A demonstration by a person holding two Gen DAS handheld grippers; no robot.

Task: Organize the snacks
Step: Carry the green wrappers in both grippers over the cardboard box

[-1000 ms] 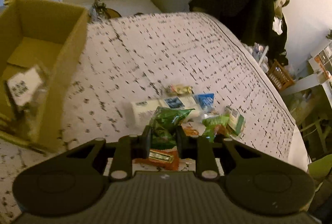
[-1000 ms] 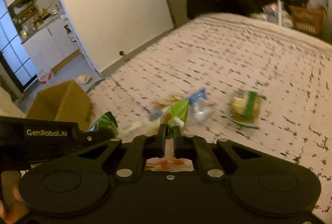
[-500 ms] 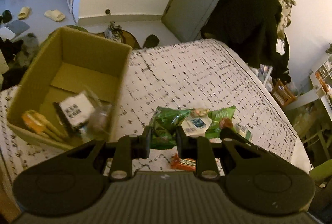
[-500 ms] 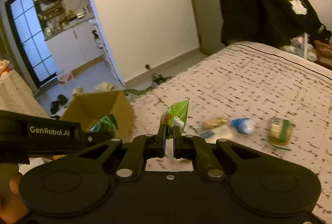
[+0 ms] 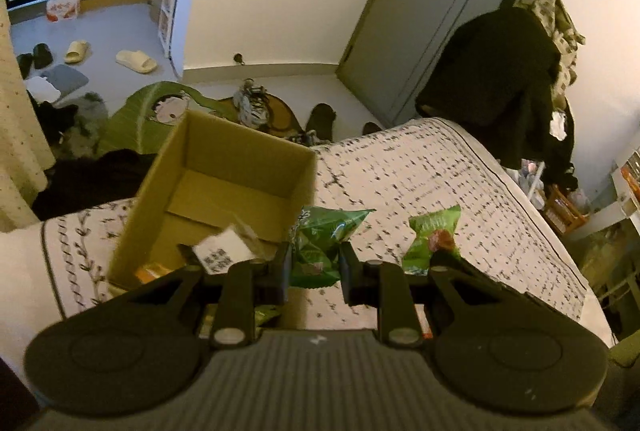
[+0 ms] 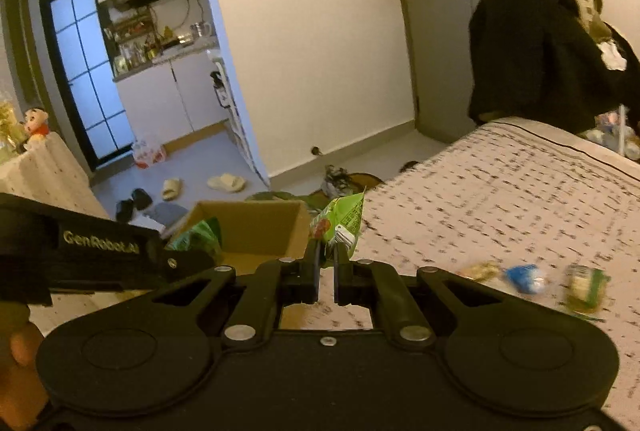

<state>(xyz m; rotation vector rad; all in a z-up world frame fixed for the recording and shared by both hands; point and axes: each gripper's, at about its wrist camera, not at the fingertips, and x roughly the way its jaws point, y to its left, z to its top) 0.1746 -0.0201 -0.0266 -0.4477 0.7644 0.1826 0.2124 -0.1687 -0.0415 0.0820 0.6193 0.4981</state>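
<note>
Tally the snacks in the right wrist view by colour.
Green: 2, dark green packet in the left tool, light green packet in the right tool.
Blue: 1, blue snack on the bed.
Yellowish: 1, yellowish snack beside it.
Yellow with green band: 1, banded pack.
Total: 5.

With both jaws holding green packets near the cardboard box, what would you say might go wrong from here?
The right gripper pinches only the bottom edge of its light green packet, so it could slip out before reaching the cardboard box. The left gripper and its dark green packet sit close beside it, so the two could collide over the opening.
</note>
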